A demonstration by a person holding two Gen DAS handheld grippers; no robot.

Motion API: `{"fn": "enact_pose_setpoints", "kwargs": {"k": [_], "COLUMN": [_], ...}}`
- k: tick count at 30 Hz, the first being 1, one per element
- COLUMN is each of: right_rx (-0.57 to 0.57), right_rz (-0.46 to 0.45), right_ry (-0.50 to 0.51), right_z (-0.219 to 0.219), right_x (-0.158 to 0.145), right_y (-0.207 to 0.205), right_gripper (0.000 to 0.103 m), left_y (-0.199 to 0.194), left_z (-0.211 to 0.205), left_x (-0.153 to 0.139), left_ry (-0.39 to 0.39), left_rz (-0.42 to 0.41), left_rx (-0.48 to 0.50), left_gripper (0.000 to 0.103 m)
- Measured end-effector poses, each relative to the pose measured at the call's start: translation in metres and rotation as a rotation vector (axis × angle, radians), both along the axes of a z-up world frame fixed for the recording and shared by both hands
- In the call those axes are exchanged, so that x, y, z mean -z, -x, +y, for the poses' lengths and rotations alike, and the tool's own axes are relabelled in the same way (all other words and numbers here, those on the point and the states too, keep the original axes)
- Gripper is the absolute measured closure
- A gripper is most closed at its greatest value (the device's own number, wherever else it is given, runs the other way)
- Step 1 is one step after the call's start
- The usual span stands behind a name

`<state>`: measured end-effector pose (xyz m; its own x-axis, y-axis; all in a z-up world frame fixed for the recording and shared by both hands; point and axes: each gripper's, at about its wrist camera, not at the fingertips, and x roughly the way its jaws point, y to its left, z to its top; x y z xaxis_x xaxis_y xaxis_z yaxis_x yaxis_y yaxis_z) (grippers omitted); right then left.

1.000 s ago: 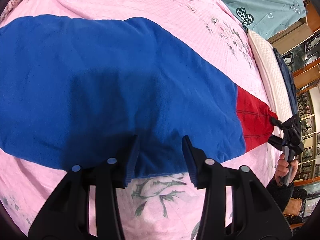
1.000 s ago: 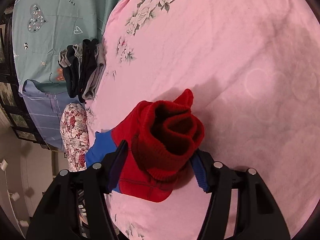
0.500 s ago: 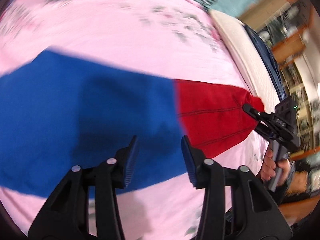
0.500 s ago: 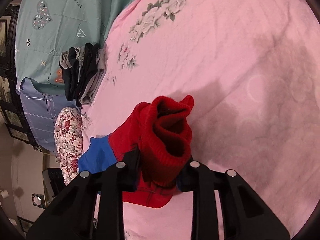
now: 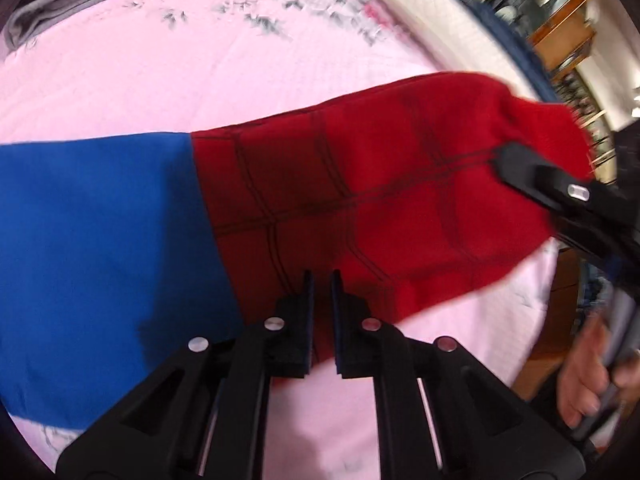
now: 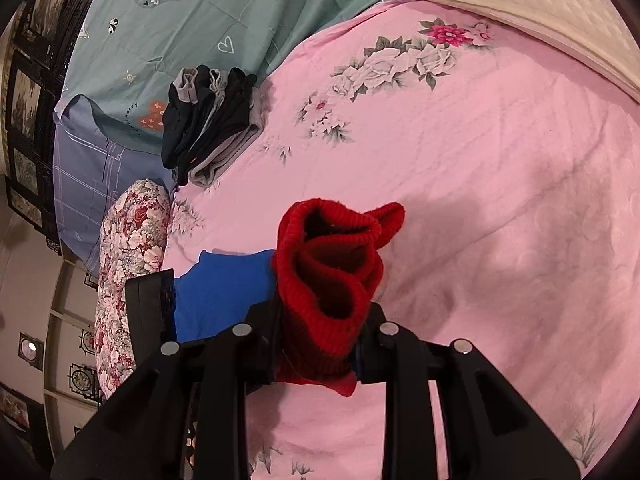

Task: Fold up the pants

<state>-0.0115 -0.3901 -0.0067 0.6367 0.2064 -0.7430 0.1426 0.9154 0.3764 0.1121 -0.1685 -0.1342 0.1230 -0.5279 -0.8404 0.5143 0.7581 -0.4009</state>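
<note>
The pants point(image 5: 120, 220) lie flat on the pink floral bedspread point(image 5: 200, 60), blue in the body and red with dark web lines at the leg end point(image 5: 380, 200). My left gripper point(image 5: 321, 280) is shut on the near edge of the red part. My right gripper point(image 6: 320, 336) is shut on the red knit cuffs point(image 6: 332, 268), which bunch up between its fingers. In the left wrist view the right gripper point(image 5: 520, 168) shows at the far right, clamped on the cuff end.
A pile of dark and grey folded clothes point(image 6: 212, 128) lies at the bedspread's far edge. A floral bolster point(image 6: 128, 260), a teal quilt point(image 6: 200, 20) and a white quilted pillow point(image 6: 540, 8) border the bed. Wooden cabinets point(image 5: 560, 32) stand beyond.
My left gripper moved right along the pants from the blue part to the red leg end and shut on its edge. My right gripper closed on the red cuffs.
</note>
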Motion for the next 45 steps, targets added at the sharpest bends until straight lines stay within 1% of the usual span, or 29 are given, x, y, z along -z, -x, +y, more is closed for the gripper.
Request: {"fn": "enact_pose_setpoints", "kwargs": {"k": [2,4,6,8,9,11,12,15,17,19,22,25,29,31,32,34,35,36,38,40,42,43,44,45], "right_rx": [-0.008,-0.022,-0.038,-0.055,-0.065,-0.086,-0.097,-0.155,-0.220,-0.270,-0.312,-0.336,-0.343,-0.344,-0.345,-0.361,-0.378,-0.398,-0.431,-0.430,-0.391,-0.369,-0.350,-0.345], "right_rz": [0.001,-0.003,-0.010,-0.013,-0.012,-0.014,-0.013,0.015,0.055,0.091,0.153,0.199,0.207,0.220,0.235,0.259,0.268,0.280,0.284,0.250,0.176,0.143,0.127,0.134], "right_ry": [0.033,0.045,0.065,0.079,0.092,0.136,0.161,0.216,0.222,0.249,0.294,0.323,0.378,0.376,0.370,0.365,0.347,0.319,0.261,0.210,0.238,0.281,0.323,0.347], "right_z": [0.007,0.016,0.028,0.041,0.051,0.074,0.085,0.126,0.160,0.190,0.224,0.243,0.258,0.259,0.259,0.261,0.264,0.267,0.271,0.266,0.258,0.255,0.253,0.252], "right_x": [-0.005,-0.010,-0.015,-0.018,-0.018,-0.018,-0.017,-0.003,0.016,0.037,0.069,0.092,0.103,0.109,0.113,0.117,0.117,0.113,0.100,0.084,0.068,0.063,0.062,0.065], "right_y": [-0.001,-0.002,-0.004,-0.009,-0.014,-0.028,-0.035,-0.064,-0.086,-0.102,-0.120,-0.128,-0.130,-0.132,-0.132,-0.132,-0.130,-0.127,-0.123,-0.119,-0.116,-0.115,-0.115,-0.117], "right_gripper": [0.076,0.076,0.076,0.076,0.076,0.076,0.076,0.076,0.076,0.076,0.077,0.077,0.077,0.076,0.074,0.061,0.048,0.046,0.046,0.046,0.047,0.049,0.062,0.071], "left_y": [0.003,-0.003,-0.016,-0.026,-0.029,-0.036,-0.039,-0.043,-0.045,-0.048,-0.046,-0.046,-0.048,-0.048,-0.047,-0.048,-0.049,-0.049,-0.048,-0.048,-0.049,-0.048,-0.049,-0.049], "left_z": [0.031,0.065,0.118,0.170,0.205,0.252,0.279,0.323,0.333,0.339,0.343,0.337,0.339,0.339,0.340,0.339,0.339,0.339,0.340,0.340,0.341,0.342,0.342,0.343], "left_x": [-0.016,-0.024,-0.030,-0.034,-0.034,-0.030,-0.024,-0.009,0.000,0.013,0.019,0.021,0.024,0.024,0.024,0.024,0.024,0.024,0.025,0.025,0.026,0.026,0.026,0.027], "left_ry": [0.017,0.013,0.006,-0.037,-0.058,-0.064,-0.063,-0.065,-0.054,-0.019,-0.003,0.013,0.037,0.042,0.043,0.045,0.044,0.043,0.047,0.055,0.067,0.071,0.076,0.078], "left_rz": [-0.052,-0.069,-0.092,-0.143,-0.161,-0.147,-0.126,-0.080,-0.057,-0.025,-0.034,-0.041,-0.038,-0.039,-0.039,-0.038,-0.039,-0.040,-0.040,-0.034,-0.028,-0.026,-0.025,-0.025], "left_rx": [-0.047,-0.120,-0.247,-0.388,-0.466,-0.554,-0.598,-0.655,-0.663,-0.655,-0.645,-0.639,-0.636,-0.634,-0.634,-0.634,-0.634,-0.633,-0.633,-0.636,-0.638,-0.638,-0.637,-0.636], "left_gripper": [0.095,0.095,0.095,0.094,0.094,0.094,0.094,0.094,0.094,0.094,0.094,0.091,0.091,0.091,0.091,0.091,0.091,0.091,0.091,0.091,0.091,0.091,0.091,0.091]}}
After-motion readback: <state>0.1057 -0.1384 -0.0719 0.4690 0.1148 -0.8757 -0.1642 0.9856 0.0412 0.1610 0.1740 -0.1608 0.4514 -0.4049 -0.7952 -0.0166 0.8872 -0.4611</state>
